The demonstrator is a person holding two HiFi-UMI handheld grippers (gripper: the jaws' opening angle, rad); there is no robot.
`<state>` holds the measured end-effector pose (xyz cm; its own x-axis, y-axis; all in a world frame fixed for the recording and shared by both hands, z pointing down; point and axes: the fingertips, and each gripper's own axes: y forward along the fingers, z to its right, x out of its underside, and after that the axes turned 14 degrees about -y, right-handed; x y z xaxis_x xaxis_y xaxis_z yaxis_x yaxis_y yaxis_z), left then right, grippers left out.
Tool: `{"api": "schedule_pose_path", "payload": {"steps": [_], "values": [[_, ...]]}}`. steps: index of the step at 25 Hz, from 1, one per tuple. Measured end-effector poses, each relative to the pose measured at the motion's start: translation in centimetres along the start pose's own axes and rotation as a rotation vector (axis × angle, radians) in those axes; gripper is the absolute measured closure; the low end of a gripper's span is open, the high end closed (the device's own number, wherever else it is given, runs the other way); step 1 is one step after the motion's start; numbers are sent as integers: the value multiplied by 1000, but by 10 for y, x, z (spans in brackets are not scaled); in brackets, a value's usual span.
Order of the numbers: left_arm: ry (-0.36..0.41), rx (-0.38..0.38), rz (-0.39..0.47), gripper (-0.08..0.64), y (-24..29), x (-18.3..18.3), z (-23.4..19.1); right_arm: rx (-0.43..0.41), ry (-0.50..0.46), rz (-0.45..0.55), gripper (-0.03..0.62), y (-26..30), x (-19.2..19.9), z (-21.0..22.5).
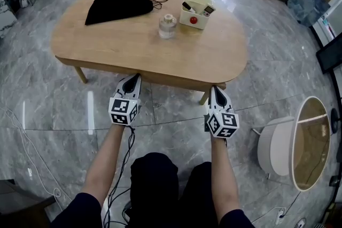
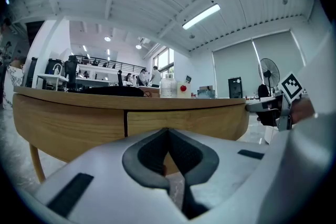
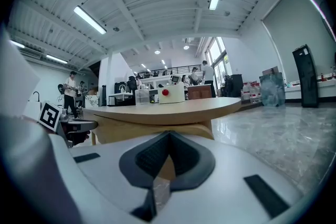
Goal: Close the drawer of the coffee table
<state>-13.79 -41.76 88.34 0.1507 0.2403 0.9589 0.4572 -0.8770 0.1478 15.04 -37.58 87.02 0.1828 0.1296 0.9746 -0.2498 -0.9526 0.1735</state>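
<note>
Just ahead of the left claw (image 1: 132,80), the drawer (image 2: 184,120) sat seemingly flush under the worktop (image 1: 107,45). That claw and the right claw (image 1: 215,91) were both pressed together, empty. A hard push might shove the worktop and topple the glass jar (image 1: 167,26) beyond.

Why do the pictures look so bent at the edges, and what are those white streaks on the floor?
Head view: a wide lens bows the coffee table and floor; the streaks look like ceiling lamps mirrored in it. Left gripper view: dark rounded corners, curved lamps, the left gripper up close looks soft. Right gripper view: same bulge.
</note>
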Motion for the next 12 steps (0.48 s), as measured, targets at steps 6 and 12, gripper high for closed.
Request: {"api": "schedule_pose_path", "payload": {"steps": [6, 12], "values": [[-5, 7, -2, 535, 15, -2, -4, 17, 10, 11, 566, 13, 0, 6], [-10, 15, -2, 535, 22, -4, -7, 27, 22, 26, 566, 20, 0, 9]]}}
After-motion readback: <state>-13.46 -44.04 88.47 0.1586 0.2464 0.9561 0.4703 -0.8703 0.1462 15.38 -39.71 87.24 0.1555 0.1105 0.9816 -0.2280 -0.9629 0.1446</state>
